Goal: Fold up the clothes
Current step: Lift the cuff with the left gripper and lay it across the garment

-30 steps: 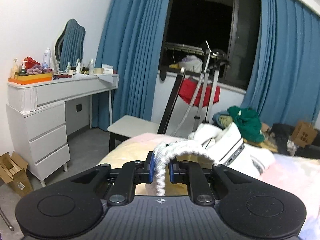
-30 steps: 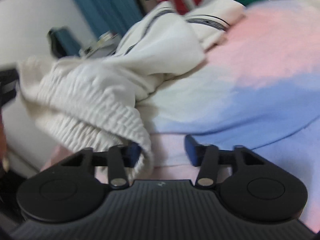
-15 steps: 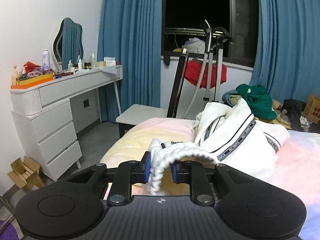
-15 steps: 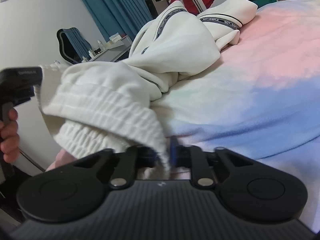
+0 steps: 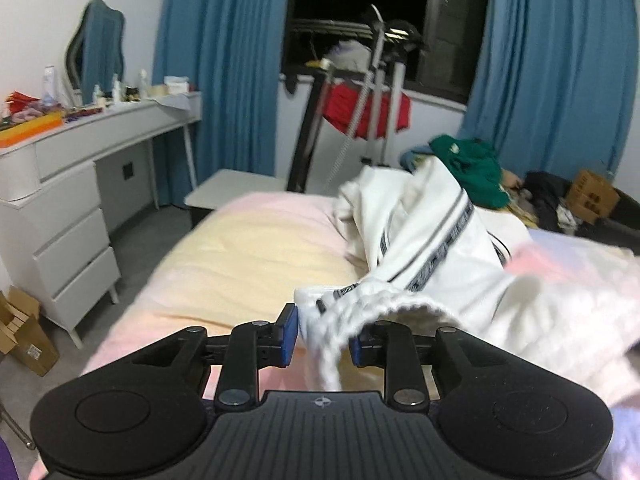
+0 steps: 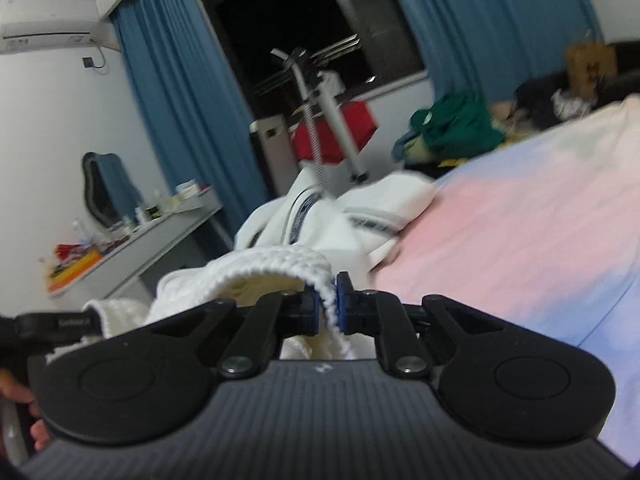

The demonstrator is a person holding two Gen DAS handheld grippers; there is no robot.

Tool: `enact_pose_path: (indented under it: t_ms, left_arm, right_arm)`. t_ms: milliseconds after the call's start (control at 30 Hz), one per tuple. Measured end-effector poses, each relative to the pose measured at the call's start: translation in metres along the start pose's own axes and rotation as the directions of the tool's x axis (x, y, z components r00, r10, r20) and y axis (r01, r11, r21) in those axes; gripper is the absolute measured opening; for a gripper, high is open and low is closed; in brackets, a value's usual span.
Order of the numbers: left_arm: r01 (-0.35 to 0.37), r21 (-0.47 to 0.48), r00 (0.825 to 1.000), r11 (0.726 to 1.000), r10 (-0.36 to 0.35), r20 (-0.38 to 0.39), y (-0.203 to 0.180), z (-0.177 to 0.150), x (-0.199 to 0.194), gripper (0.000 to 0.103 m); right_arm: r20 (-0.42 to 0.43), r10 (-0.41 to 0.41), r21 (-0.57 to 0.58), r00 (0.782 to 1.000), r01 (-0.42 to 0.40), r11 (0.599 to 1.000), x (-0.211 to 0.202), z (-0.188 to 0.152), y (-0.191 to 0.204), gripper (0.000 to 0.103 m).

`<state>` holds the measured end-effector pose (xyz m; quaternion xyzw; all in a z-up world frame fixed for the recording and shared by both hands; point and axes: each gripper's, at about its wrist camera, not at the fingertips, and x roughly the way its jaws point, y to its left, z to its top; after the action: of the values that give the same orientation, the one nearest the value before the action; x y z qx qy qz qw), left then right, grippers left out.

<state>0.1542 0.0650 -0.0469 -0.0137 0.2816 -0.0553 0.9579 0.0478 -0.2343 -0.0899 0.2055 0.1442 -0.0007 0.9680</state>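
- Since half a second ago: left gripper [image 5: 323, 340] has parted its jaws; before they pinched the ribbed waistband [image 5: 360, 312], now the band only drapes loose through the gap. Right gripper [image 6: 327, 307] has kept its bite and lifted; its view swings up from the bedcover to the room.
- Right jaws nearly closed, clamped on the waistband's edge. Likely reason: one corner is held fast while the other hand shifts its grip.
- Left jaws moderately open, holding nothing firmly; the band touches the right pad, it seems.
- Garment [image 5: 432, 240]: white, dark striped trim, bunched and twisted on the bed [image 5: 248, 248], near end raised between the two grippers. Not folded, not flat.
- Bed around it is bare, so there is room to spread.
- In the way: the garment's own twist; the far part lies heaped.
- Further: green clothes [image 5: 472, 164] in a pile beyond the bed, drying rack [image 5: 376, 92] with a red item, dresser [image 5: 80, 184] at left, curtains [image 5: 224, 60].
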Motion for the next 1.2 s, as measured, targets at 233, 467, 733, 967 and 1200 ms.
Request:
enact_pose_path:
  t_ms: [233,467,733,967,1200]
  left_arm:
    - [-0.035,0.045,0.999,0.998,0.035,0.000,-0.022,-0.007,0.021,0.023]
    - [-0.046,-0.065,0.987,0.997,0.055,0.148,0.008,0.044,0.011,0.017]
    - [-0.145,-0.011,0.959,0.989,0.143,0.245,0.081,0.126,0.010,0.017]
    - [-0.225,0.035,0.970,0.974,0.221,0.102,0.144,0.112,0.073,0.015]
    - [-0.162,-0.009,0.986,0.987,0.162,0.045,0.189,0.079,0.081,0.032]
  right_arm:
    - [-0.184,-0.117,-0.115,0.976,0.097,0.989,0.027,-0.026,-0.015,0.011]
    - [-0.284,0.101,0.004,0.954,-0.104,0.995,0.010,-0.056,0.025,0.012]
    - [-0.268,0.361,0.094,0.893,-0.349,0.932,0.038,-0.080,0.145,0.014]
    - [-0.344,0.391,0.051,0.854,-0.399,0.916,0.105,-0.127,0.217,0.019]
    - [-0.354,0.472,0.053,0.807,-0.487,0.872,0.107,-0.126,0.212,0.076]
